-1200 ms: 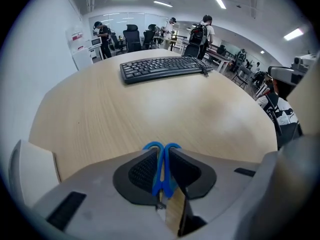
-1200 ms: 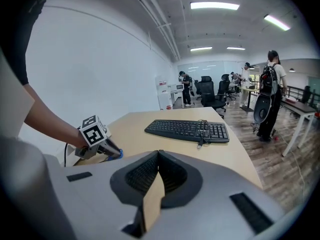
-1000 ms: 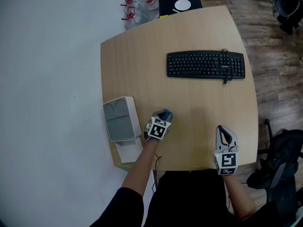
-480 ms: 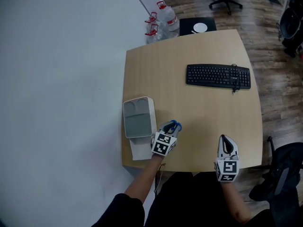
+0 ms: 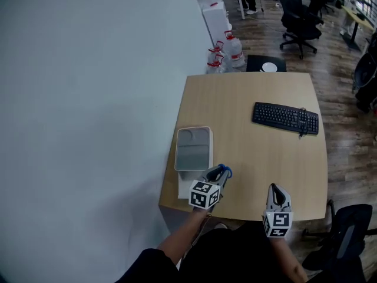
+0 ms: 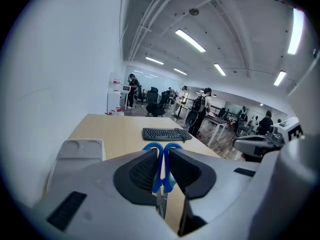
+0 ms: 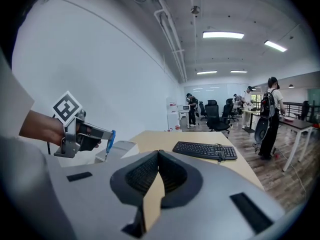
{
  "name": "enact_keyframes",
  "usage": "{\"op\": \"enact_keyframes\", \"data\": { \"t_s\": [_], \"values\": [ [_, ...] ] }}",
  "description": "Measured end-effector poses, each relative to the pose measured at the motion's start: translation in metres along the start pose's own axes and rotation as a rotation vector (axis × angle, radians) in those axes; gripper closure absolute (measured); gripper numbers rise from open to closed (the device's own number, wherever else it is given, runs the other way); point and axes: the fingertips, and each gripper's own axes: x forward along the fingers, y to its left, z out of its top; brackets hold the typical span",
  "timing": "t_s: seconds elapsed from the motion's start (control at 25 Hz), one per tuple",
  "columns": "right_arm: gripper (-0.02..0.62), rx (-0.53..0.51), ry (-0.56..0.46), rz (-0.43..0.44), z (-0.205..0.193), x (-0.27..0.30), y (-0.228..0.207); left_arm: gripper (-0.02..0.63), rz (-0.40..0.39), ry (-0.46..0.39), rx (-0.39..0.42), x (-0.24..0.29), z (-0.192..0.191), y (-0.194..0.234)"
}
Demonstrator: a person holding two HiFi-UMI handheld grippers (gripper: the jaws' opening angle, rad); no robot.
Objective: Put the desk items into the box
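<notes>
My left gripper (image 5: pixel 217 175) is shut on a pair of blue-handled scissors (image 5: pixel 226 170), held above the near left part of the wooden table (image 5: pixel 247 152). In the left gripper view the blue handles (image 6: pixel 161 159) sit clamped between the two pads. Just left of that gripper lies the grey-white box (image 5: pixel 193 149), also seen in the left gripper view (image 6: pixel 80 151). A black keyboard (image 5: pixel 286 118) lies at the table's far right. My right gripper (image 5: pixel 275 190) hovers over the near edge, shut with nothing in it; its pads (image 7: pixel 150 171) meet at the tips.
A white wall runs along the table's left side. Water bottles (image 5: pixel 221 55) and a black floor item (image 5: pixel 268 66) stand beyond the far edge. Office chairs (image 5: pixel 300 16) and people fill the room behind. A black chair (image 5: pixel 344 234) stands at the near right.
The head view has lifted and drawn back, so the table looks smaller and more room shows. Both grippers stay by the near edge, and the left still holds the scissors.
</notes>
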Motion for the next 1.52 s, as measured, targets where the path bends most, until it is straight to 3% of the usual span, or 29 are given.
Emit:
{"op": "enact_keyframes", "data": {
  "t_s": [0.28, 0.56, 0.84, 1.08, 1.52],
  "values": [
    [0.535, -0.04, -0.027, 0.046, 0.009, -0.008, 0.063, 0.531, 0.042, -0.115, 0.039, -0.072, 0.015, 0.023],
    [0.535, -0.089, -0.012, 0.115, -0.006, -0.017, 0.146, 0.531, 0.105, -0.145, 0.012, -0.146, -0.01, 0.072],
    [0.535, -0.152, 0.035, 0.163, -0.026, -0.033, 0.198, 0.531, 0.158, -0.156, -0.002, -0.193, -0.037, 0.106],
    [0.535, -0.187, 0.054, 0.156, -0.025, -0.018, 0.202, 0.531, 0.188, -0.111, 0.02, -0.182, -0.055, 0.137],
    [0.535, -0.138, 0.031, 0.183, 0.0, 0.043, 0.205, 0.531, 0.178, -0.007, -0.057, -0.138, -0.078, 0.18]
  ]
}}
